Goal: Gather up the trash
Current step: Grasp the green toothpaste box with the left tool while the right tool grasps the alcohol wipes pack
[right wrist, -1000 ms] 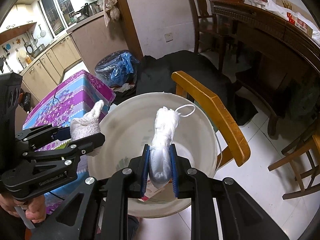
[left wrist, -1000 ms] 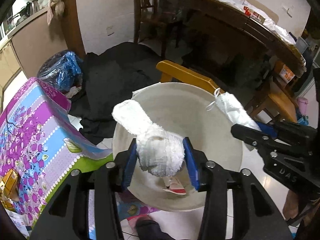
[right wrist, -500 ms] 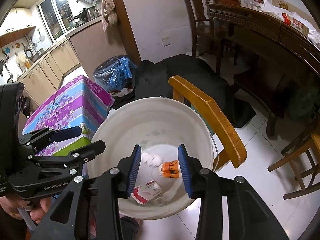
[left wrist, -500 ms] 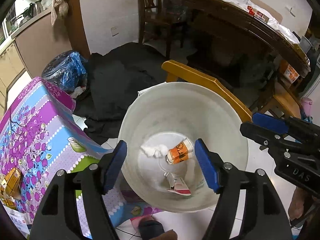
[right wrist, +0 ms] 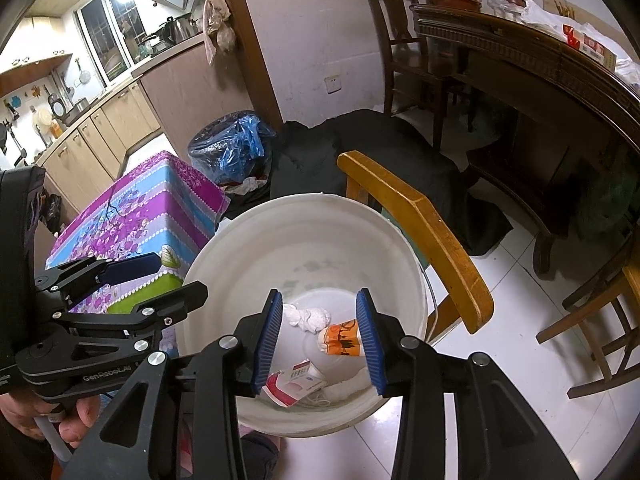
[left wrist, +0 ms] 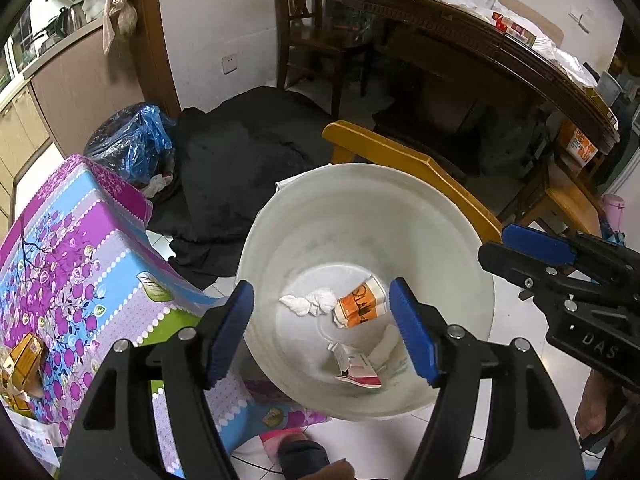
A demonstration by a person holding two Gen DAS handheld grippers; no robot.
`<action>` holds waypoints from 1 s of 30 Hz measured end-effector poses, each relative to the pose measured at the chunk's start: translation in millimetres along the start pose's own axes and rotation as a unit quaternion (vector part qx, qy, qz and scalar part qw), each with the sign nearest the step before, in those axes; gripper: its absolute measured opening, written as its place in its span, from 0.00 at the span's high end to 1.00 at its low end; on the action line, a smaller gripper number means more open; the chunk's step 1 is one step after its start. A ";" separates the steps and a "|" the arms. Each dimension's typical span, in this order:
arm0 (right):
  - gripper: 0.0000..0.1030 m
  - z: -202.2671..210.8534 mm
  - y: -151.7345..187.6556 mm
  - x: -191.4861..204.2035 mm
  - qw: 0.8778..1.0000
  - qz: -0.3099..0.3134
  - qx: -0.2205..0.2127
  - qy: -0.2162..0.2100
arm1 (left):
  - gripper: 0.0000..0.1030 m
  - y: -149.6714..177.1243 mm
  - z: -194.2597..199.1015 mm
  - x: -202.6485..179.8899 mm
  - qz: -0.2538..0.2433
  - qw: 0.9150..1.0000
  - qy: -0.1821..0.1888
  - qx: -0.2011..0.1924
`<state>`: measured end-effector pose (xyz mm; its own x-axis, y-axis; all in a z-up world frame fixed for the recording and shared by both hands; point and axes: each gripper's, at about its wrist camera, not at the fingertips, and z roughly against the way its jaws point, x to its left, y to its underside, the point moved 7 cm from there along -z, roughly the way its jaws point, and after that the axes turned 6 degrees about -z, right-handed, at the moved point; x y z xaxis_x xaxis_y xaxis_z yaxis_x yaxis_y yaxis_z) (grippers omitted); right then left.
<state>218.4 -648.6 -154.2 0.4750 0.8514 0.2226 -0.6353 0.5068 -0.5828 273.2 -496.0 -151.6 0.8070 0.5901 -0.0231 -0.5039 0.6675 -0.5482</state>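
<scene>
Bucket (left wrist: 460, 240) near rim, some trash hidden behind left claw (left wrist: 322, 334).

Both wrist views look steeply down, close above, sharing white bucket (left wrist: 360, 208) (right wrist: 304, 232).

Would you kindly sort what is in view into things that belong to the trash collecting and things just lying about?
Belongs to the job:
white plastic bucket
crumpled white tissue
orange paper cup
red-and-white wrapper

Just lying about:
yellow wooden chair
floral purple tablecloth
black cloth on the floor

Black grippers (left wrist: 322, 328) bear blue-padded fingers (right wrist: 267, 344) and silver screws.
</scene>
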 end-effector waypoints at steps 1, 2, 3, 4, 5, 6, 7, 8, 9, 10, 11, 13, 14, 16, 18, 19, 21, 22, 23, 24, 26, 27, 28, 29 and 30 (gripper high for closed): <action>0.62 0.5 -0.3 -1.1 1.000 0.000 0.000 0.000 | 0.35 0.1 0.0 0.0 0.000 1.000 0.000 0.000; 0.62 1.3 -0.3 -0.1 1.000 -0.001 -0.001 -0.001 | 0.35 1.1 0.9 -0.1 0.000 1.000 0.000 0.000; 0.62 1.2 0.0 -0.7 1.000 -0.001 -0.001 -0.001 | 0.35 1.9 1.8 0.2 0.000 1.000 -0.001 -0.001; 0.62 1.9 0.7 0.3 1.000 -0.001 -0.002 -0.001 | 0.35 2.6 3.1 0.4 0.000 1.000 -0.002 -0.002; 0.62 2.7 1.2 0.2 1.000 -0.001 -0.003 -0.002 | 0.35 4.1 4.6 0.9 0.000 1.000 -0.002 -0.002; 0.62 4.2 2.0 1.4 1.000 -0.001 -0.005 -0.003 | 0.35 5.8 6.7 1.8 0.000 1.000 -0.002 -0.004; 0.62 7.4 2.7 4.2 1.000 0.000 -0.010 -0.003 | 0.35 7.5 8.7 2.3 0.000 1.000 -0.003 -0.005; 0.62 13.8 3.2 8.4 1.000 0.003 -0.023 -0.003 | 0.35 9.8 11.7 3.4 -0.002 1.000 -0.004 -0.007; 0.62 20.5 4.5 12.9 0.999 0.009 -0.035 -0.008 | 0.35 12.5 15.9 5.1 -0.003 1.000 -0.004 -0.010; 0.62 30.9 6.9 22.6 0.998 0.020 -0.055 -0.013 | 0.35 17.1 23.3 8.3 -0.007 1.000 -0.003 -0.019; 0.60 38.9 9.4 29.7 0.997 0.029 -0.070 -0.016 | 0.35 23.6 32.4 13.5 -0.013 0.999 -0.004 -0.029; 0.52 61.6 23.1 61.5 0.991 0.056 -0.116 -0.044 | 0.35 38.5 50.1 29.3 -0.025 0.998 -0.016 -0.051; 0.47 68.2 33.2 79.1 0.987 0.069 -0.129 -0.060 | 0.35 50.8 63.5 43.3 -0.032 0.997 -0.027 -0.067; 0.45 72.5 51.9 110.1 0.982 0.089 -0.138 -0.091 | 0.34 76.5 88.4 77.7 -0.028 0.994 -0.050 -0.090; 0.43 70.4 71.2 143.0 0.978 0.103 -0.134 -0.125 | 0.34 107.0 115.8 119.2 -0.016 0.991 -0.077 -0.110; 0.43 67.8 80.8 160.7 0.975 0.113 -0.129 -0.142 | 0.33 119.8 126.6 137.3 -0.010 0.989 -0.092 -0.116; 0.42 62.6 98.1 193.9 0.970 0.131 -0.123 -0.166 | 0.33 153.1 152.2 183.5 0.012 0.984 -0.129 -0.124; 0.41 58.6 106.3 212.0 0.967 0.141 -0.115 -0.180 | 0.33 176.2 166.8 213.3 0.028 0.981 -0.147 -0.125; 0.41 54.1 114.1 230.1 0.964 0.150 -0.105 -0.194 | 0.33 196.6 178.5 238.7 0.040 0.978 -0.166 -0.124; 0.41 50.7 120.1 243.8 0.962 0.156 -0.099 -0.202 | 0.33 218.3 190.2 265.0 0.051 0.974 -0.181 -0.122; 0.40 41.1 131.7 275.0 0.957 0.178 -0.083 -0.213 | 0.33 252.2 207.2 308.4 0.069 0.970 -0.203 -0.112; 0.40 36.2 136.4 287.3 0.955 0.188 -0.075 -0.215 | 0.33 264.9 213.3 325.5 0.074 0.968 -0.215 -0.106; 0.39 31.3 141.9 302.2 0.953 0.199 -0.066 -0.218 | 0.33 284.1 219.7 350.6 0.077 0.966 -0.229 -0.096; 0.37 27.0 148.4 319.2 0.950 0.213 -0.058 -0.221 | 0.33 294.5 221.9 367.3 0.076 0.964 -0.239 -0.086; 0.36 24.4 151.9 330.2 0.948 0.223 -0.053 -0.223 | 0.33 306.1 222.3 384.9 0.076 0.963 -0.249 -0.071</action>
<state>263.9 -287.3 -150.2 -0.1452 0.9622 0.2303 -0.6359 0.0876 -0.7668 361.1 36.4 -142.4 0.4619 0.8441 0.2722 -0.5279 0.5083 -0.6804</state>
